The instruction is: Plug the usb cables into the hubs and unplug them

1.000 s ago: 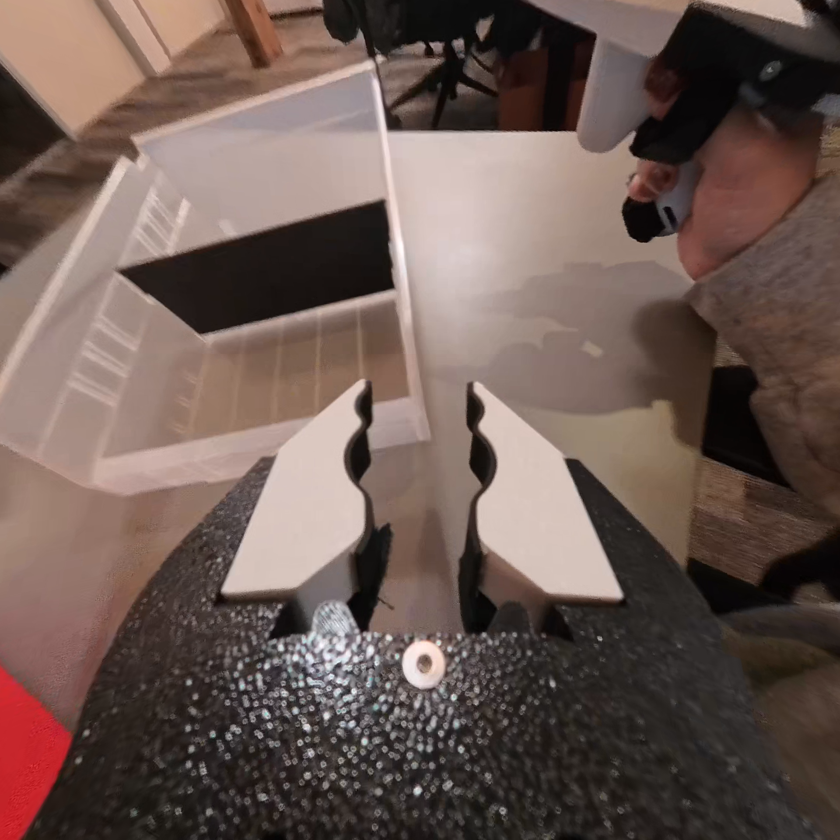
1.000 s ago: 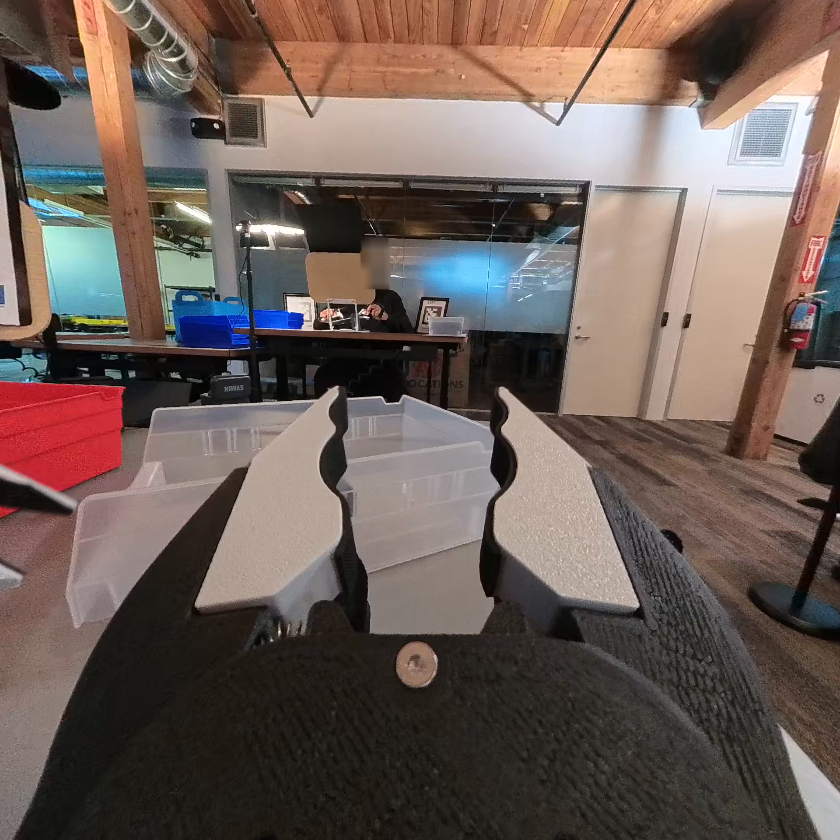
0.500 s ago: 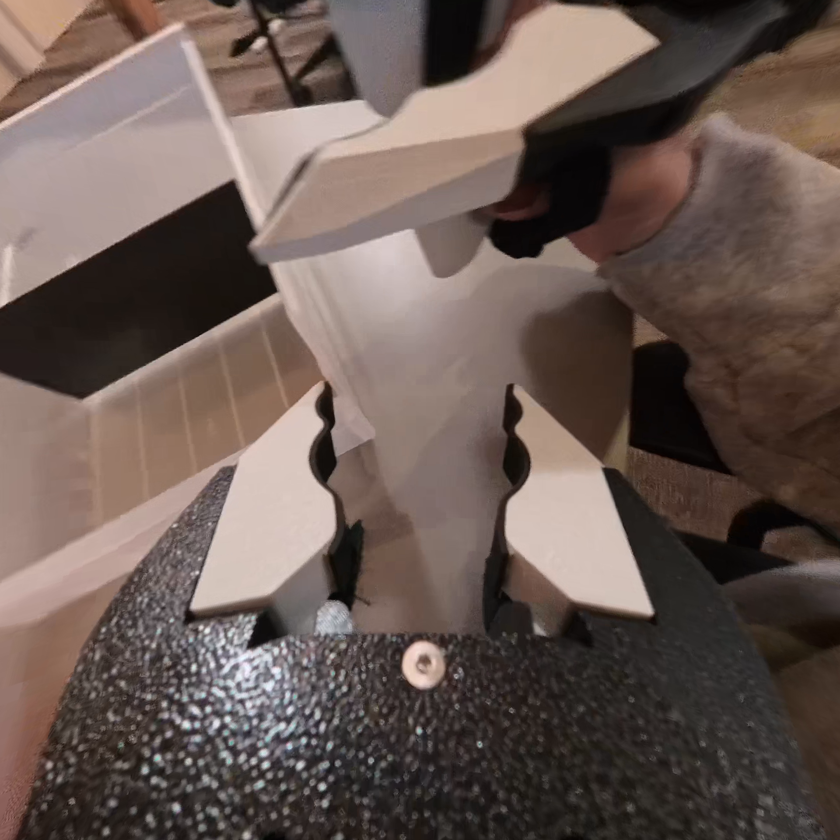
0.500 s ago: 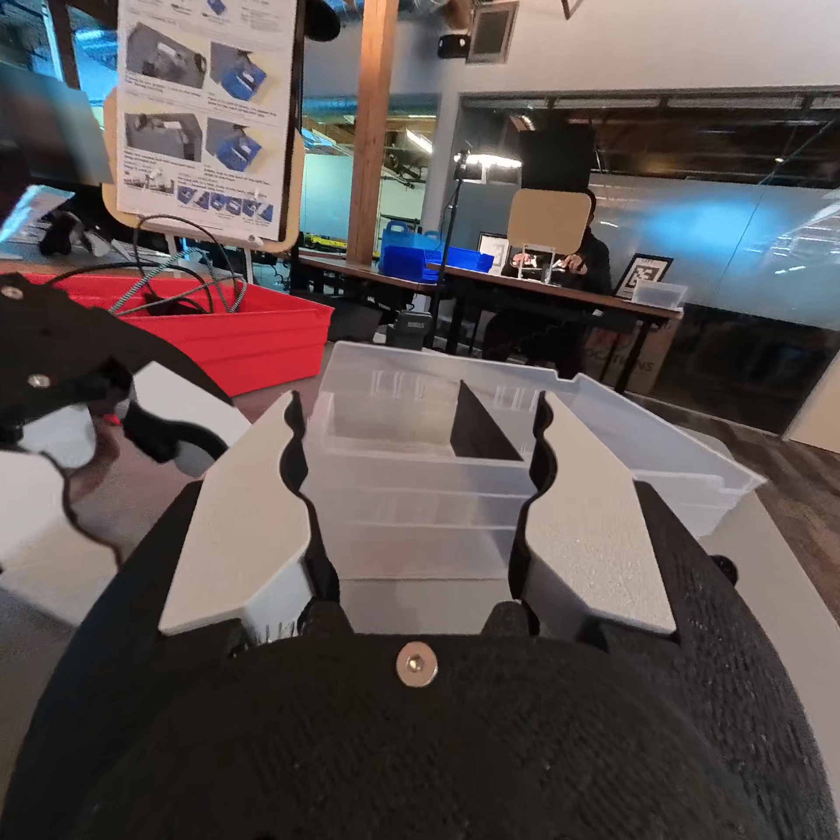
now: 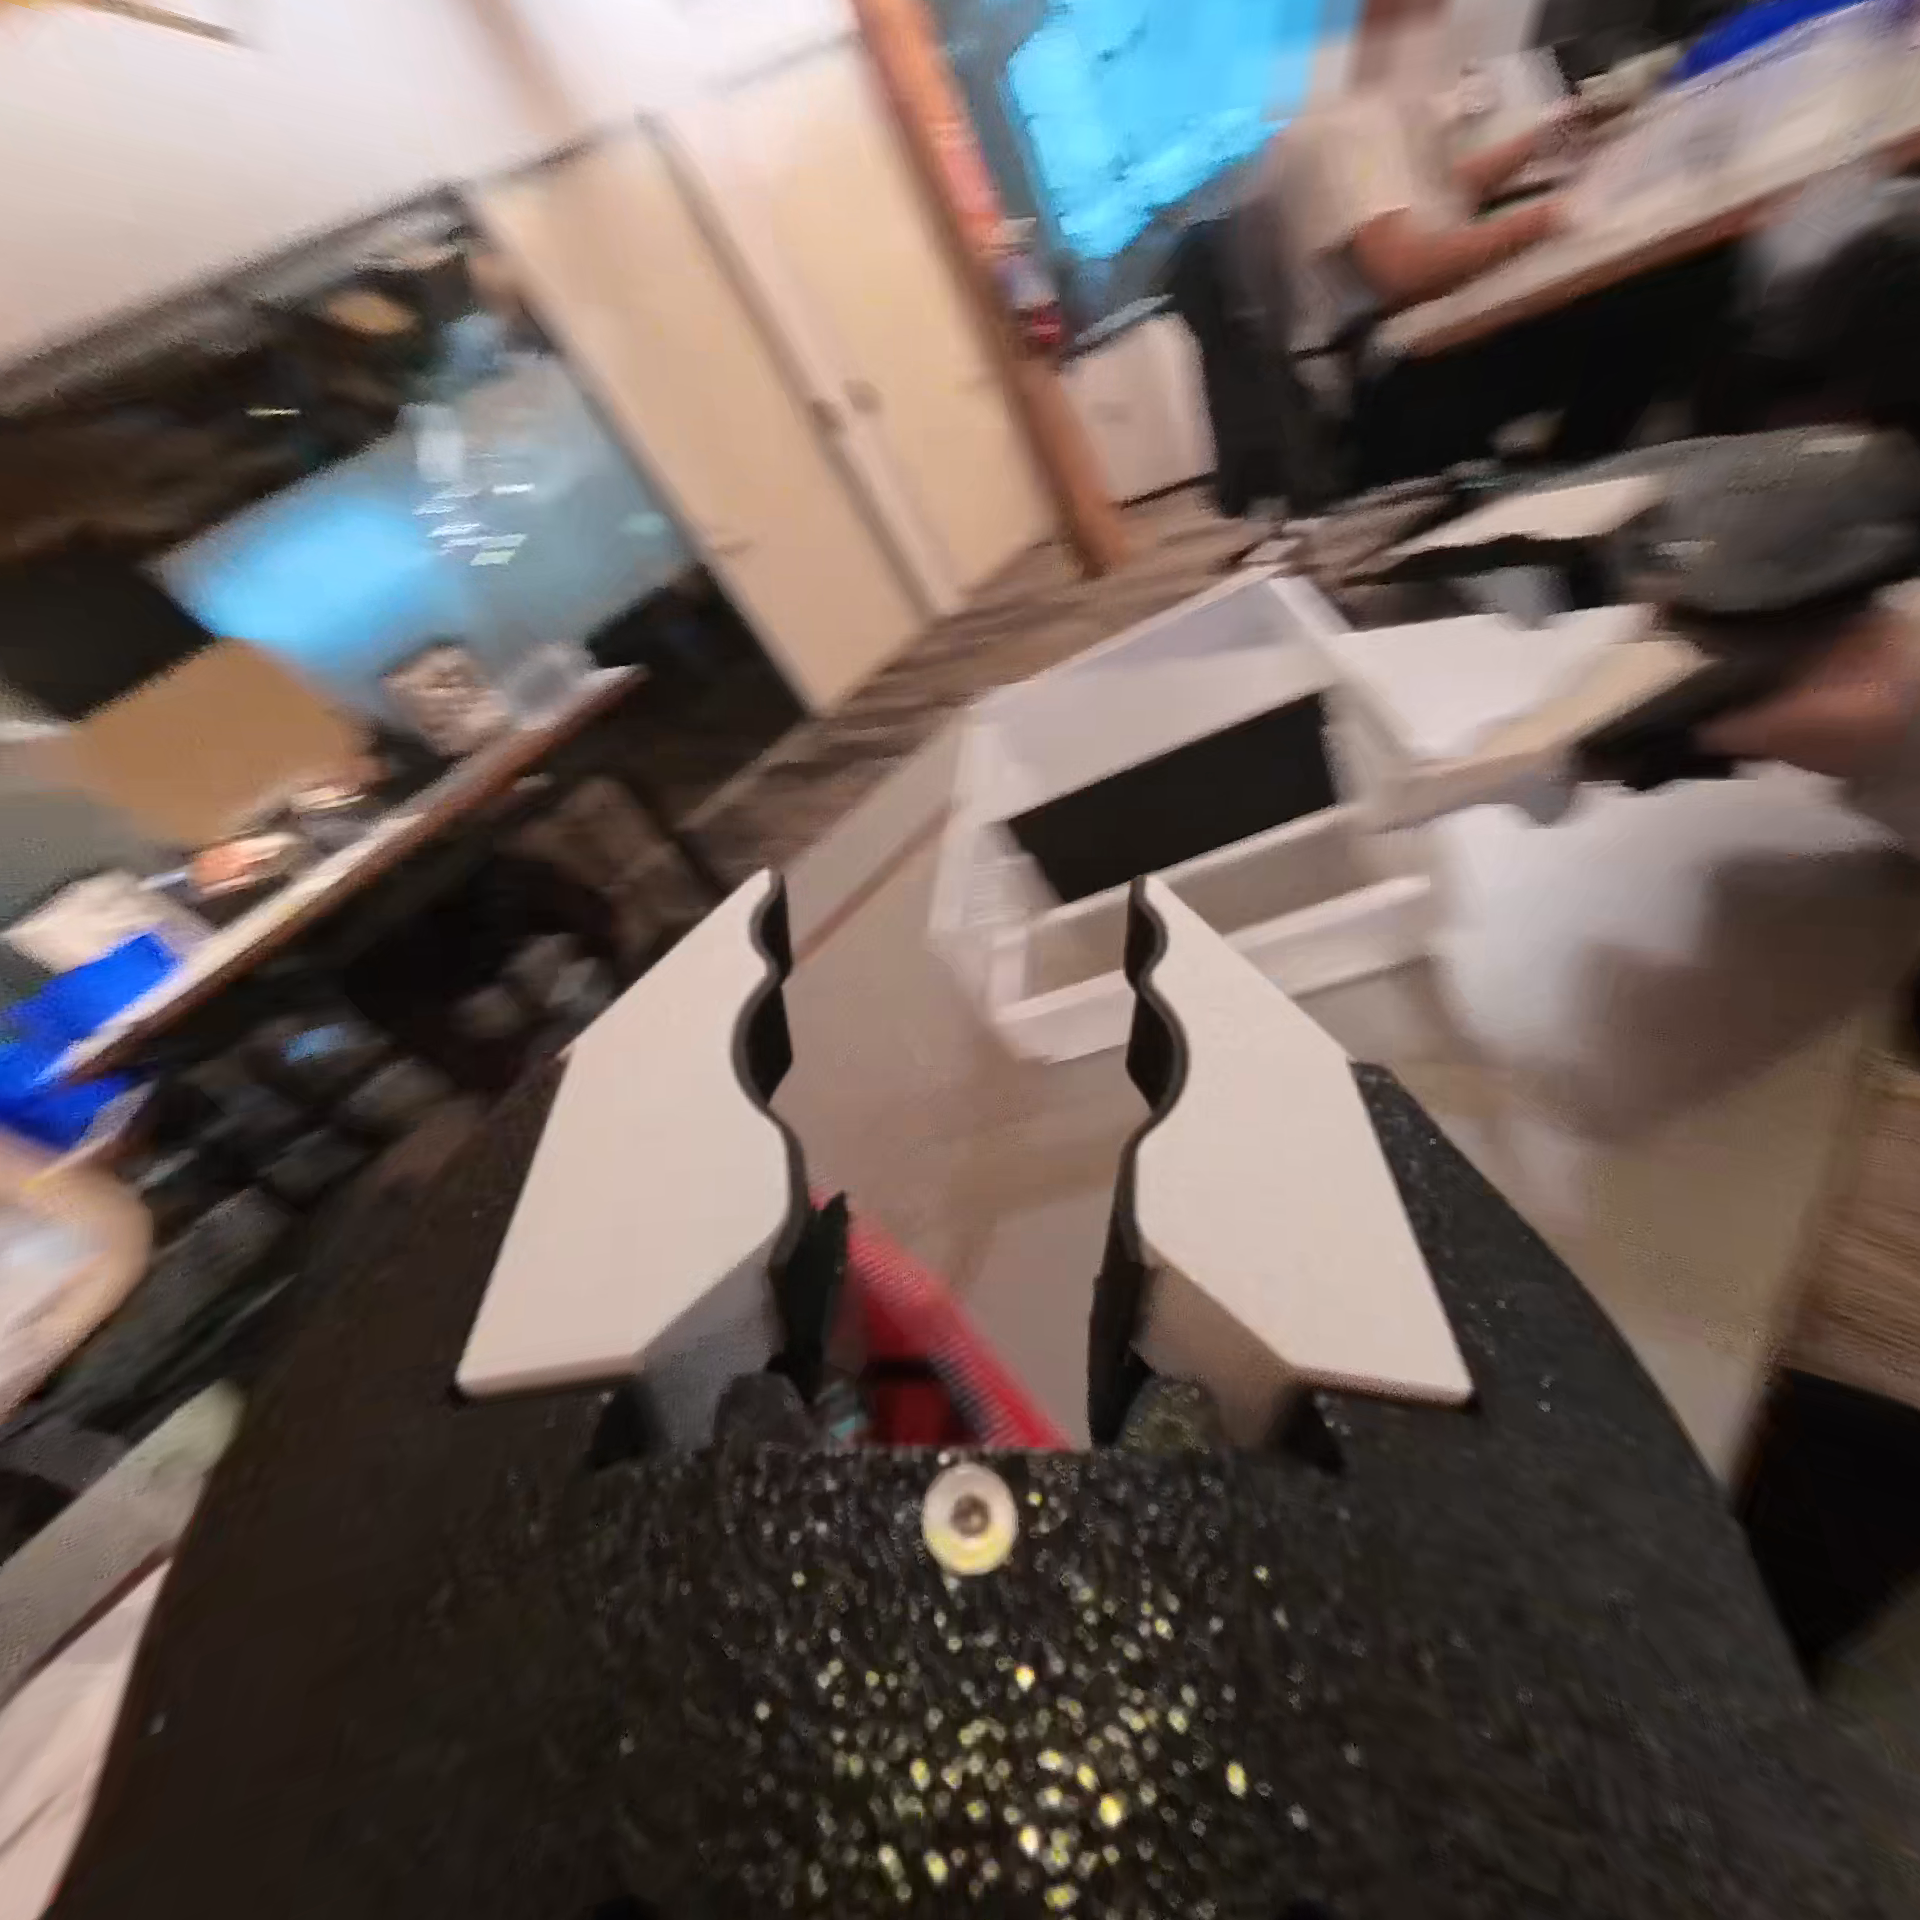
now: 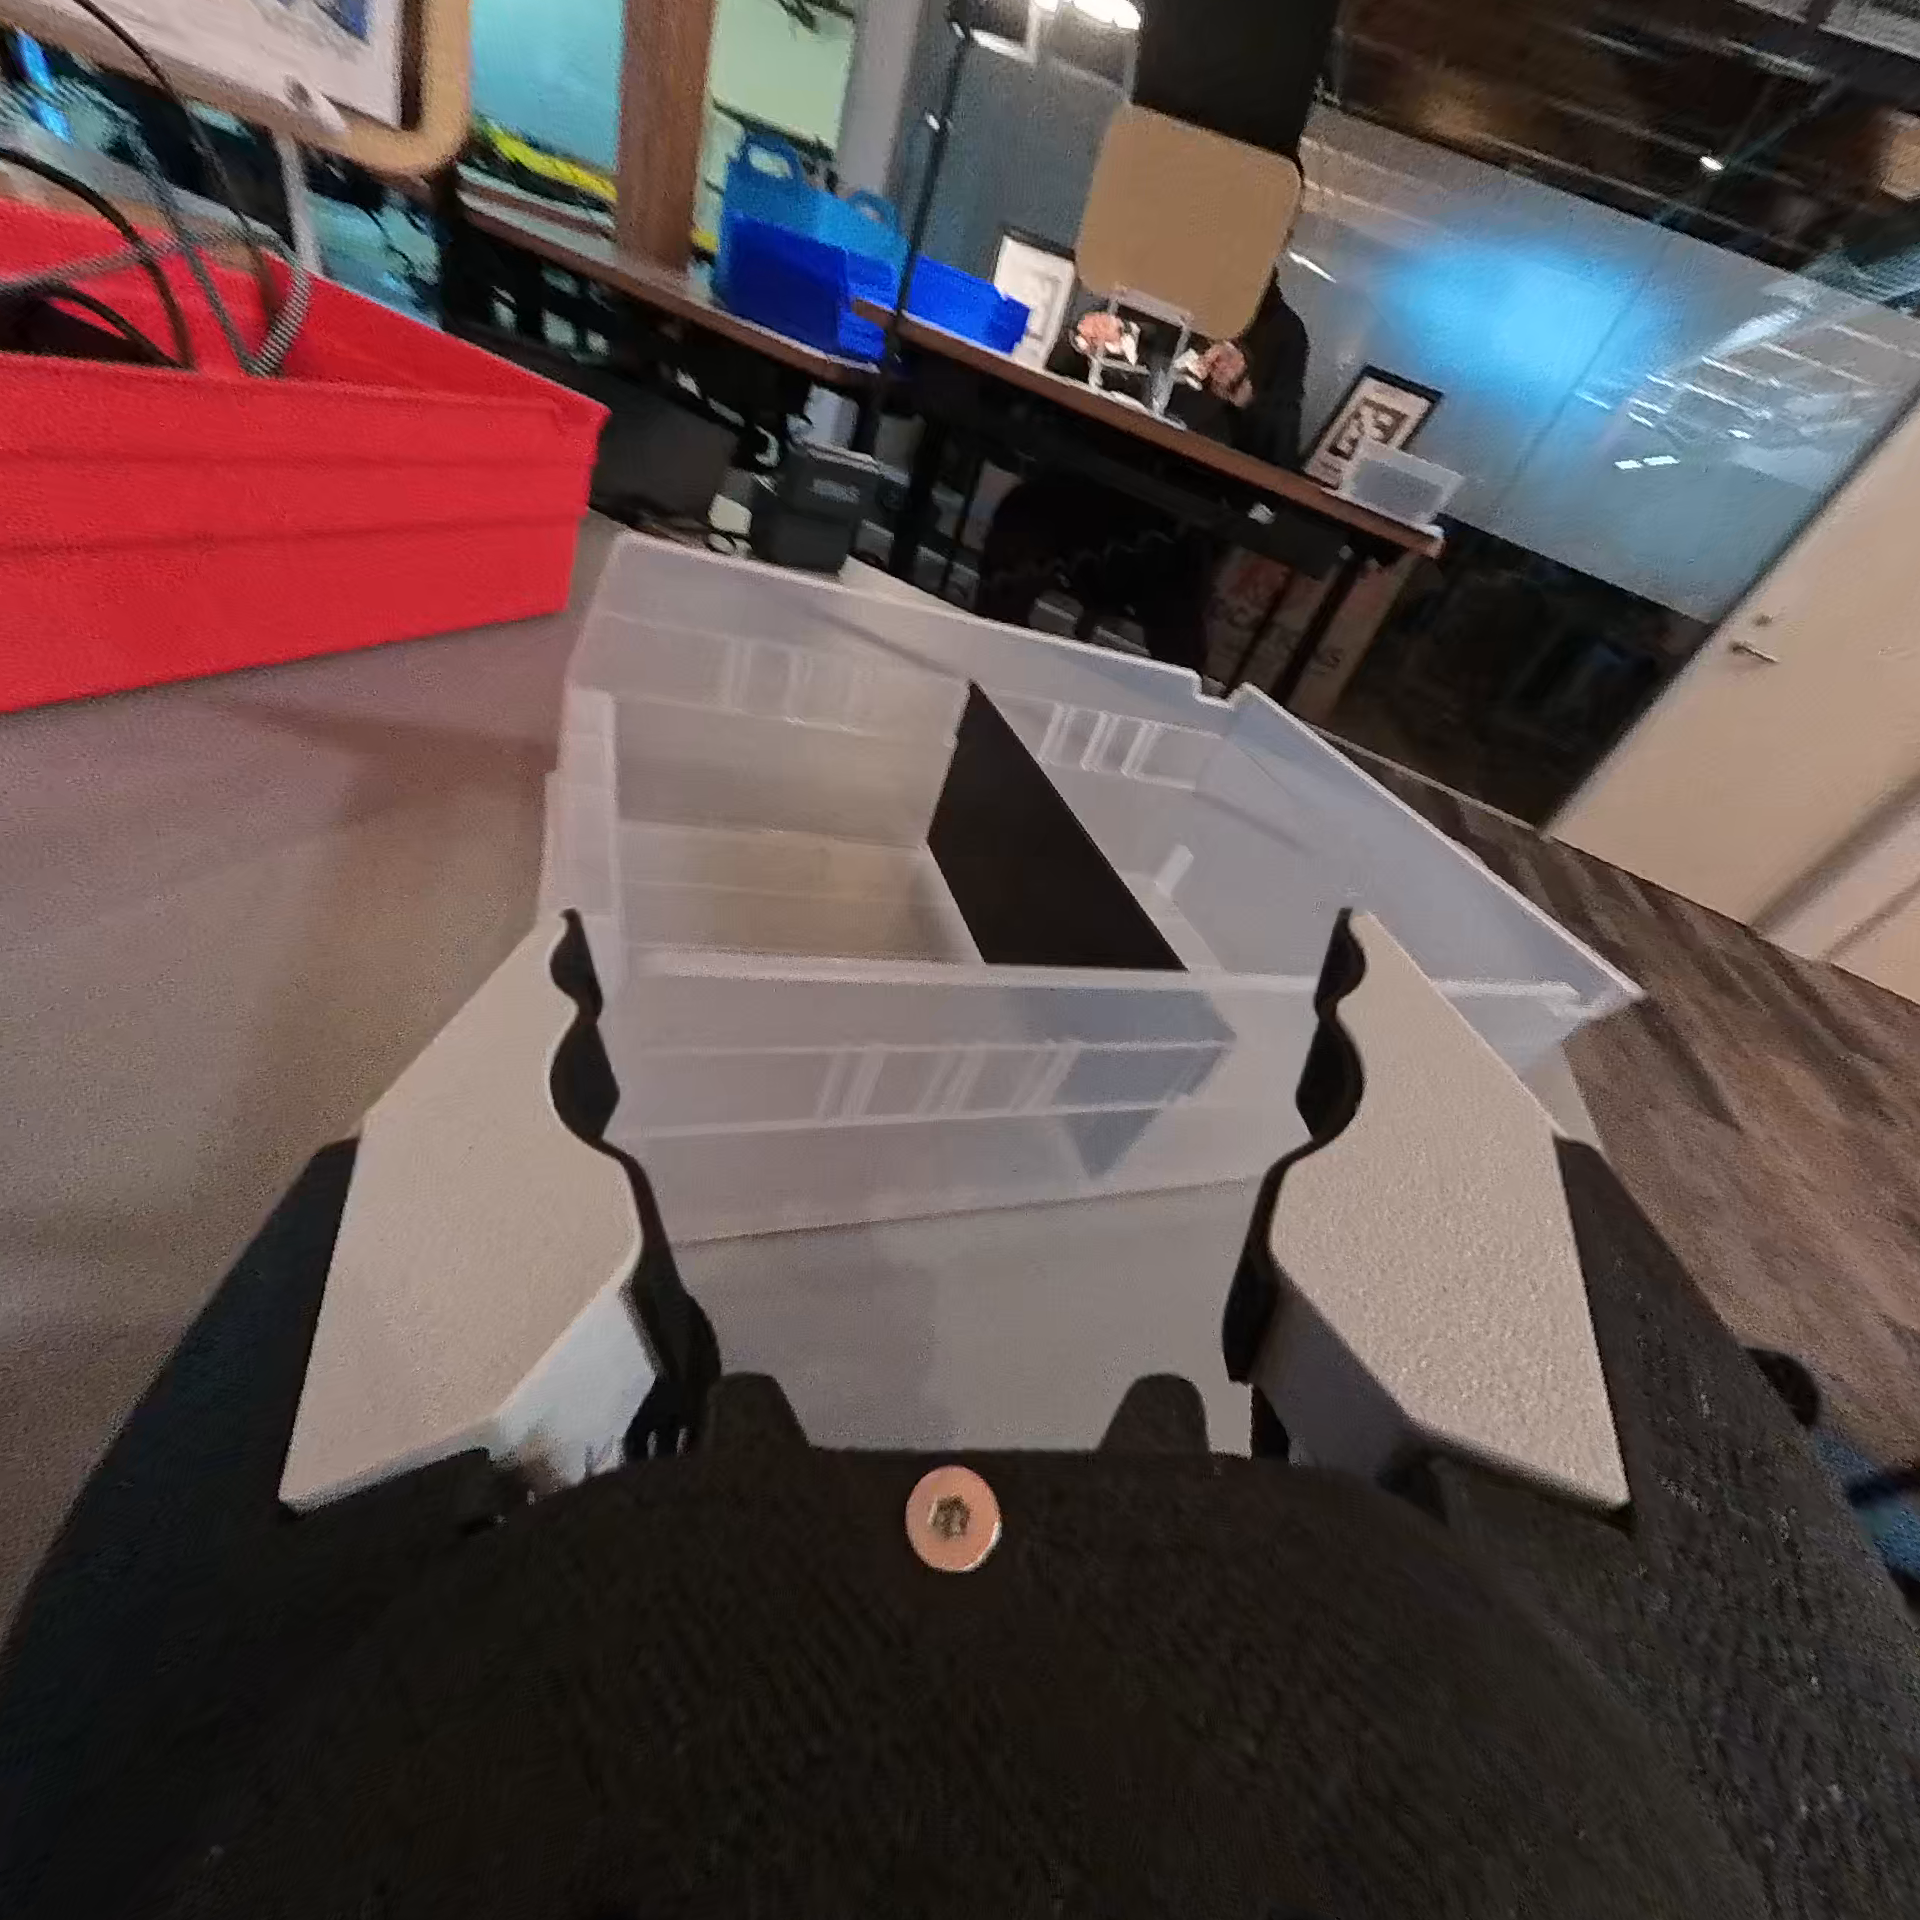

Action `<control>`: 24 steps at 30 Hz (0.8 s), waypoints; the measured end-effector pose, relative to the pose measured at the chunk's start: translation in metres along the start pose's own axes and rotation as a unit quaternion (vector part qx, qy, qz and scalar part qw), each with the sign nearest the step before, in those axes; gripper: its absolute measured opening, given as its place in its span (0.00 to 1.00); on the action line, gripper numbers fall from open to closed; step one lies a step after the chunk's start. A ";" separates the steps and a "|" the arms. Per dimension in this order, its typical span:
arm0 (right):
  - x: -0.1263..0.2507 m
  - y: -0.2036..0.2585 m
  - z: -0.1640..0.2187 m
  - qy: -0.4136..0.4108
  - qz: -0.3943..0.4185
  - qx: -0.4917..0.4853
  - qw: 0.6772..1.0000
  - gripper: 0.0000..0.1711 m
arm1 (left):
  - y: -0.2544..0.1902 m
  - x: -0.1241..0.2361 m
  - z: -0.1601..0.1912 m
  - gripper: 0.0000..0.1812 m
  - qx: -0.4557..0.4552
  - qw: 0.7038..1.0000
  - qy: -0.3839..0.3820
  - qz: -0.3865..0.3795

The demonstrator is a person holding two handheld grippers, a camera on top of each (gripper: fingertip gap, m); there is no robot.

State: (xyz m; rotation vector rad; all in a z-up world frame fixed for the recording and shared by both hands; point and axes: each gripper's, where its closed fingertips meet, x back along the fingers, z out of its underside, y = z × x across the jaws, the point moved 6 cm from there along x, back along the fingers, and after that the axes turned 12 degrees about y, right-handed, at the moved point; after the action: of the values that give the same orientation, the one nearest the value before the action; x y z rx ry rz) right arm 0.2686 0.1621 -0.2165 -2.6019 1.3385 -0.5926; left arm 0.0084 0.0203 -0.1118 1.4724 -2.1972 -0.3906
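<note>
No usb hub shows in either view. Cables (image 6: pixel 265 301) rise out of a red bin (image 6: pixel 260 488) at the far left in the right wrist view. My right gripper (image 6: pixel 951 935) is open wide and empty, held just before a clear plastic bin (image 6: pixel 914 1060) with a black divider (image 6: pixel 1023 862). My left gripper (image 5: pixel 956 894) is open and empty, raised above the table; its view is blurred. The clear bin also shows in the left wrist view (image 5: pixel 1174 821), ahead and right. The other gripper with a hand (image 5: pixel 1756 634) shows blurred at the far right there.
A grey table top (image 6: pixel 208 831) carries the bins. A red edge (image 5: pixel 925 1340) shows between my left fingers. Behind are tables with blue bins (image 6: pixel 831 260), a seated person (image 6: pixel 1236 364), doors (image 5: pixel 790 384) and wooden posts (image 6: pixel 660 114).
My left gripper has swung up and away from the clear bin, now looking across the room. My right gripper has opened wider and tipped down close to the clear bin.
</note>
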 end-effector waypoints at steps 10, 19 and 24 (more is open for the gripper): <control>0.030 -0.060 0.041 0.071 0.055 -0.130 0.988 0.63 | 0.141 0.076 0.140 0.36 0.190 0.923 0.266 -0.202; 0.034 -0.071 0.053 0.096 0.080 -0.164 0.979 0.05 | 0.147 0.038 0.211 0.20 0.296 0.885 0.338 -0.121; 0.035 -0.072 0.053 0.100 0.080 -0.153 0.980 0.05 | 0.146 0.032 0.224 0.05 0.291 0.887 0.343 -0.100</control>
State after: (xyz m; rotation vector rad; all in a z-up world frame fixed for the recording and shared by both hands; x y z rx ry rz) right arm 0.3627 0.1744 -0.2329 -2.6844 1.8142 -0.6874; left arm -0.2344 0.0426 -0.2264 1.7741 -1.6311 0.7071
